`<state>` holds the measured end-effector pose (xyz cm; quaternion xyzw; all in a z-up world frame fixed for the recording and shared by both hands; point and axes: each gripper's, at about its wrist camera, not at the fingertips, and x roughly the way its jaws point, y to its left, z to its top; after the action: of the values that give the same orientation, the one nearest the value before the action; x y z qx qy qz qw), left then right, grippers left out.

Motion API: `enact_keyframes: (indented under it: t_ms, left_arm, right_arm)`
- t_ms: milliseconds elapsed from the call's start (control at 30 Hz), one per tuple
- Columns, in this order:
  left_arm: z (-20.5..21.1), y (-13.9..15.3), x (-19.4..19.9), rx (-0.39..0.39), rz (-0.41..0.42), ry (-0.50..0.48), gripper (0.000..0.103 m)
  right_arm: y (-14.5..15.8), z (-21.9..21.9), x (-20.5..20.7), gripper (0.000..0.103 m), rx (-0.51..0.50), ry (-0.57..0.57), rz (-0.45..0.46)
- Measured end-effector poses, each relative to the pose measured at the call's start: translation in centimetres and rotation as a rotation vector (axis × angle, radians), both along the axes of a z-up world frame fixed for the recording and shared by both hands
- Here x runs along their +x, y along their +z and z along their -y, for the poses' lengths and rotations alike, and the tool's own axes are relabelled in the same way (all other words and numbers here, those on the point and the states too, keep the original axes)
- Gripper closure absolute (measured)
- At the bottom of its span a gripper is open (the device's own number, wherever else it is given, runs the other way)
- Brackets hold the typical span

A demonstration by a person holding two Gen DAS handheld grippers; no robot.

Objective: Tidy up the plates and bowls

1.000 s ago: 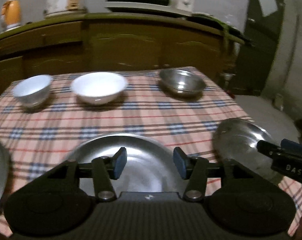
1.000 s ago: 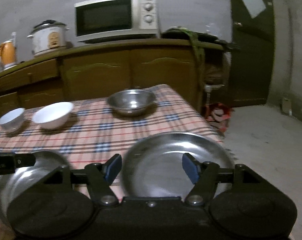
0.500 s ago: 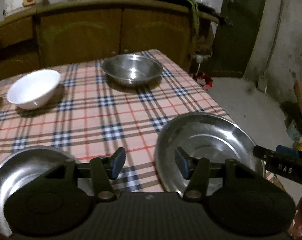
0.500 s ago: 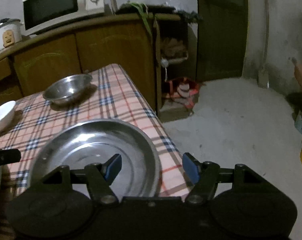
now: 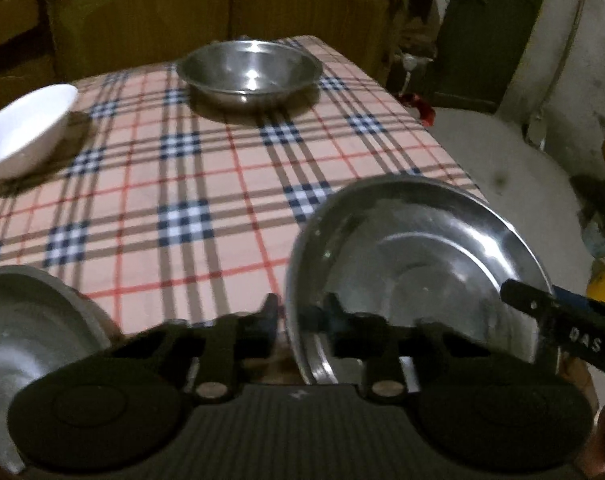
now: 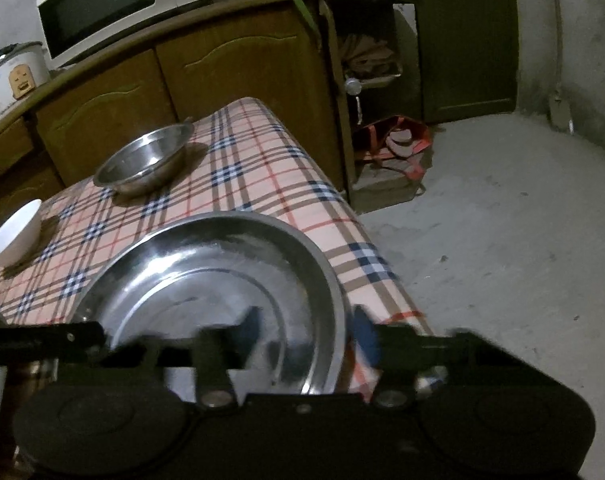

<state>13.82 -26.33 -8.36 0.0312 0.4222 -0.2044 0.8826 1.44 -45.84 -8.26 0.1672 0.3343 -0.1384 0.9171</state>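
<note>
Nothing stacked yet. Left gripper [image 5: 292, 322] jaws just closing, clamped on steel plate [image 5: 414, 264] left rim; right gripper [image 6: 306, 334] closing around right rim, contact unclear. Steel bowl [image 5: 250, 72], white bowl [image 5: 24, 130], second plate [image 5: 26, 320] remain apart on tabletop [image 5: 182, 184].

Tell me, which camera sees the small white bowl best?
The left wrist view: the white bowl shows nearly whole on the checked tablecloth, only its left edge cut off. In the right wrist view it sits smaller at the left edge.

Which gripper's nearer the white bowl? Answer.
Left gripper. Both have just been closing over the steel plate: left at its rim toward the white bowl, right gripper opposite.
</note>
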Motion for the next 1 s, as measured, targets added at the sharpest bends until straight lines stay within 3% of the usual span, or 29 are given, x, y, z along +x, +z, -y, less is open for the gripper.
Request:
enact_keyframes:
  t_ms: [100, 167, 733, 1000]
  left_arm:
    - [0.0, 0.0, 0.1, 0.002, 0.001, 0.002, 0.084]
    - [-0.2, 0.2, 0.0, -0.001, 0.006, 0.006, 0.085]
    - [-3.3, 6.4, -2.3, -0.054, 0.161, 0.026, 0.084]
    - [-6.3, 8.7, -4.0, -0.03, 0.232, 0.064, 0.084]
  right_arm:
    - [0.0, 0.0, 0.0, 0.076, -0.015, -0.03, -0.001]
    - [0.2, 0.1, -0.3, 0.081, -0.01, -0.038, 0.005]
    - [7.3, -3.4, -2.3, 0.082, -0.115, -0.003, 0.167]
    - [9.4, -6.8, -2.8, 0.082, -0.135, 0.046, 0.207]
